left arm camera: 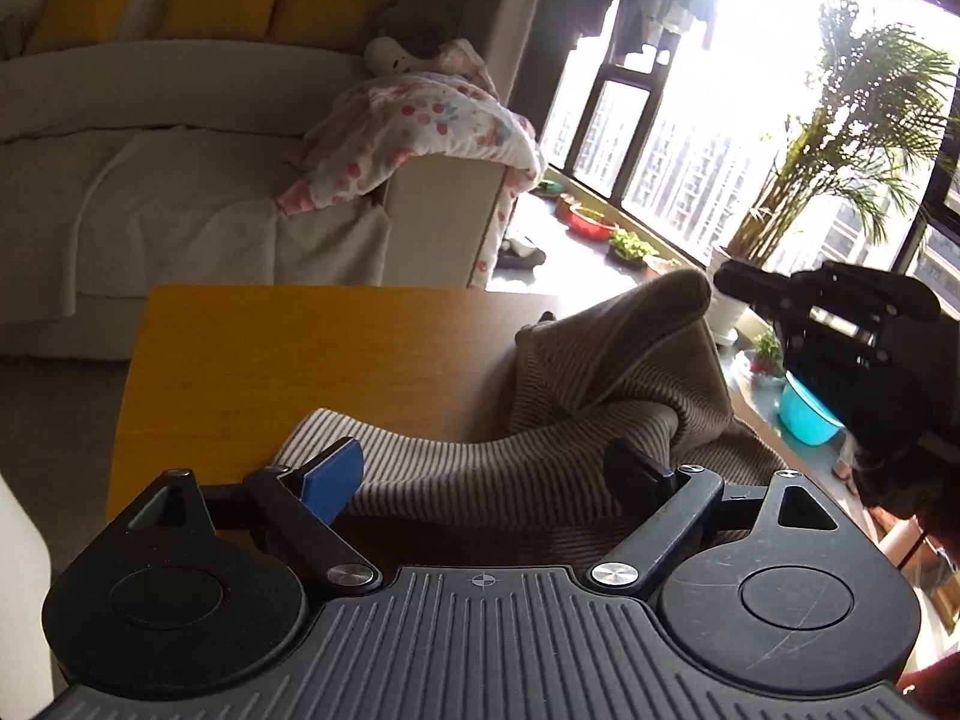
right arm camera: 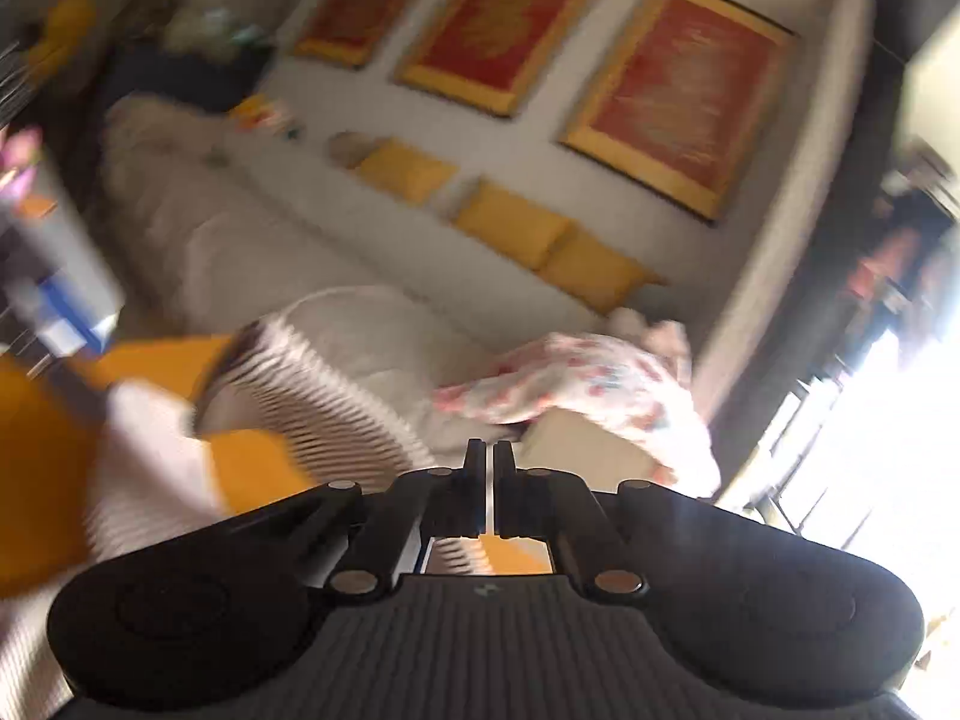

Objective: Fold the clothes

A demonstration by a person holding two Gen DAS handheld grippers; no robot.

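A brown ribbed knit garment (left arm camera: 606,396) lies bunched on the orange-yellow table (left arm camera: 288,354), one part raised in a peak toward the right. My left gripper (left arm camera: 486,468) is open, its fingers on either side of a fold of the garment near the table's front edge. My right gripper (left arm camera: 729,282) shows at the right of the left wrist view, right beside the raised peak. In the blurred right wrist view its fingers (right arm camera: 487,474) stand nearly together with nothing visible between them, and the striped garment (right arm camera: 312,384) lies to the left on the table (right arm camera: 48,450).
A beige sofa (left arm camera: 180,120) with yellow cushions (left arm camera: 222,6) stands behind the table, a floral blanket (left arm camera: 420,120) draped over its arm. Tall windows, a potted palm (left arm camera: 840,138) and bowls on the floor lie to the right. Three red framed pictures (right arm camera: 504,18) hang above the sofa.
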